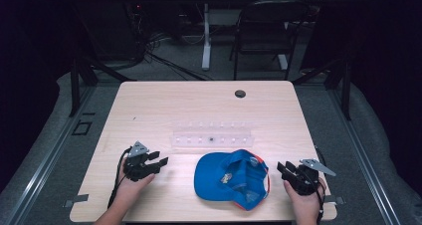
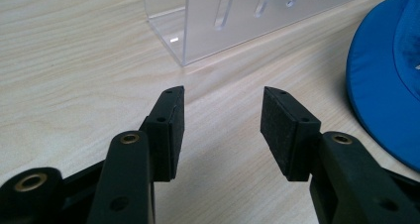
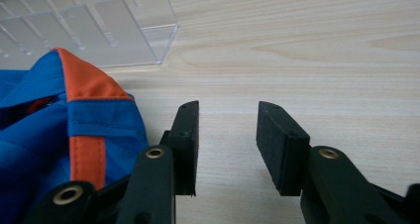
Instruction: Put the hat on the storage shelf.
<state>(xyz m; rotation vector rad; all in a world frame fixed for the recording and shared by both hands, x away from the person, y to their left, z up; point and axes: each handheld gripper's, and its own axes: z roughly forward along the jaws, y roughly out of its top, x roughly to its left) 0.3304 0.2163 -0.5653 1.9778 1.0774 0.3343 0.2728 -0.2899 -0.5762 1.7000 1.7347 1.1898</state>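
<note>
A pale wood-grain table carries everything, with a small dark round grommet near its far edge. Near the middle lies a clear acrylic rack with a row of slots; in the left gripper view its corner stands just ahead of the jaws.

A blue cap with orange trim lies at the near edge between the two grippers, just in front of the rack. It bears a small patch on its front, too blurred to read. In the right gripper view an orange seam runs down the blue fabric; no writing is legible there.

The left gripper rests on the table left of the cap, jaws spread apart and holding nothing. The right gripper sits just right of the cap, jaws likewise parted and empty, the left jaw close beside the fabric.
</note>
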